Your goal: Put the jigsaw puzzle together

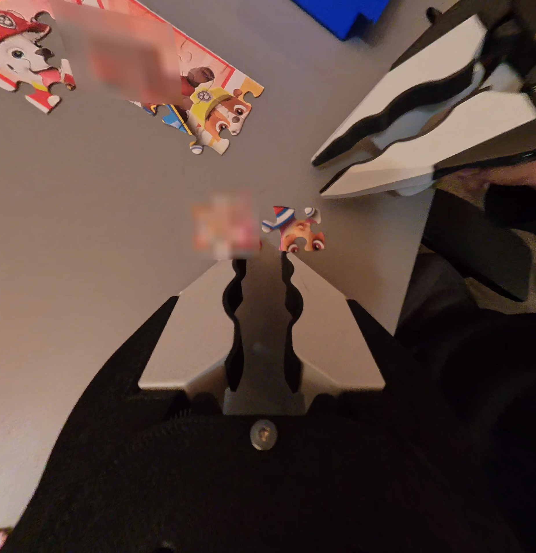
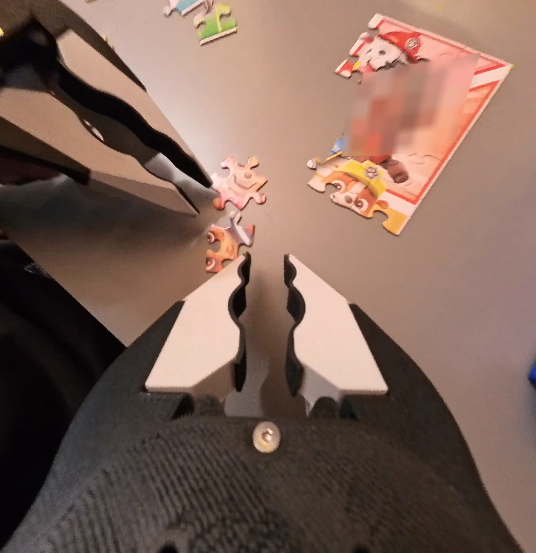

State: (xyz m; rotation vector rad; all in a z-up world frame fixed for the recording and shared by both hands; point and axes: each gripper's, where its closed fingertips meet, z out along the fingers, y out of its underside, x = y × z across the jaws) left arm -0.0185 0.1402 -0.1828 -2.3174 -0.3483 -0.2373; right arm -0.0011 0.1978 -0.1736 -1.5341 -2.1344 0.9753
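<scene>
Grey surface [image 2: 320, 269] holds loose puzzle pieces: your left gripper [image 1: 262, 257] and right gripper [image 2: 266, 257] hover near them, jaws narrow, empty.

Dim, warm indoor light; grey table [image 1: 81, 209] reads brownish. Soft shadow under left gripper [image 2: 205, 196] in right wrist view. Motion blur on right gripper [image 1: 317, 176] and loose pieces. Strong wide-angle stretch at edges, no glare.
</scene>
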